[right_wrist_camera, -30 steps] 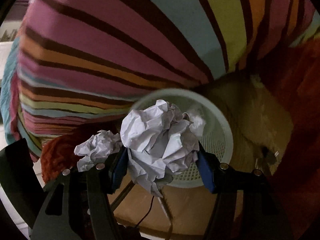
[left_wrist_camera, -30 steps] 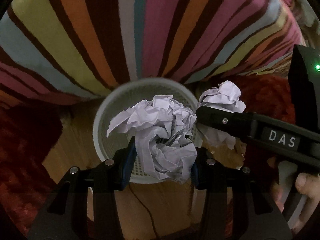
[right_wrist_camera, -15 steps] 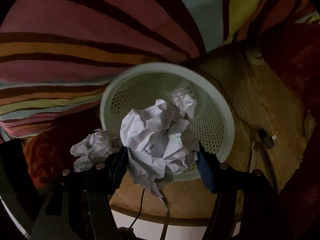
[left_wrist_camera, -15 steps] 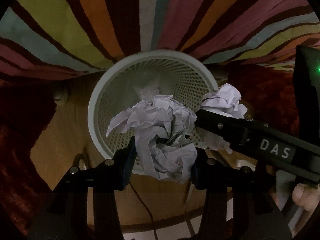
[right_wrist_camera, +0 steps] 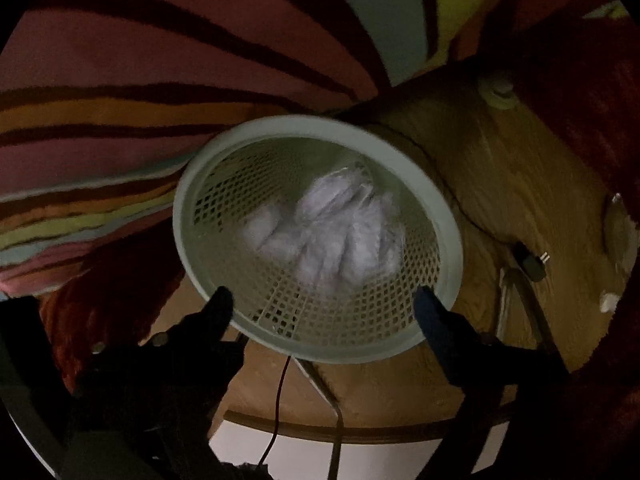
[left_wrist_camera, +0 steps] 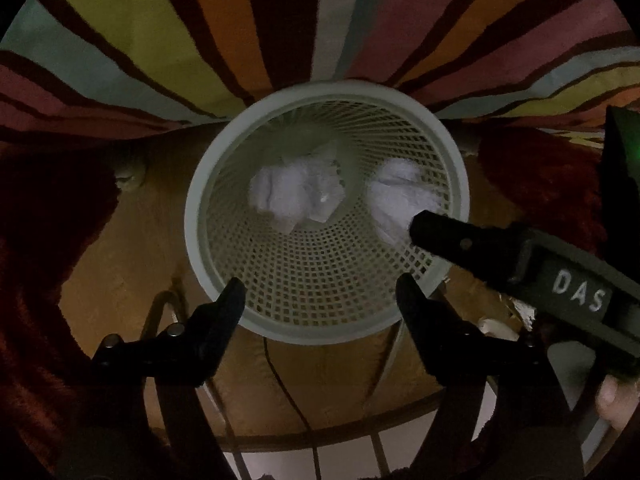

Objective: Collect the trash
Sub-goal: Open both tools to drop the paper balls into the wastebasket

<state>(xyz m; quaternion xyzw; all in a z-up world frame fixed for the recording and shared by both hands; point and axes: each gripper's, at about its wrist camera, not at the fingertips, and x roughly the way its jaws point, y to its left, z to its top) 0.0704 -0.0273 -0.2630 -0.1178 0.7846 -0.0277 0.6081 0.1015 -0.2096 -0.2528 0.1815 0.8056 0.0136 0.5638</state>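
Observation:
A pale mesh wastebasket (left_wrist_camera: 192, 220) (right_wrist_camera: 452, 236) stands on the wooden floor below both grippers. Crumpled white paper balls lie blurred inside it: one (left_wrist_camera: 296, 194) near the middle, another (left_wrist_camera: 400, 196) by the right wall, and in the right wrist view a clump of paper (right_wrist_camera: 340, 232). My left gripper (left_wrist_camera: 320, 292) hangs over the basket's near rim, jaws opening, nothing between them. My right gripper (right_wrist_camera: 324, 304) is likewise above the near rim, jaws opening and empty. One finger of the right gripper (left_wrist_camera: 448, 236), marked DAS, reaches over the basket's right side.
A striped, many-coloured blanket (left_wrist_camera: 280, 20) (right_wrist_camera: 160, 60) hangs behind the basket. Dark red fluffy fabric (left_wrist_camera: 36, 240) lies left and right. A thin cable (right_wrist_camera: 280, 392) and a plug (right_wrist_camera: 528, 264) lie on the wooden floor (right_wrist_camera: 520, 168). A hand (left_wrist_camera: 616, 400) shows at lower right.
Both grippers let go of their crumpled paper balls, which dropped into the basket. Both jaws spread wide. Both grippers sank closer to the basket.

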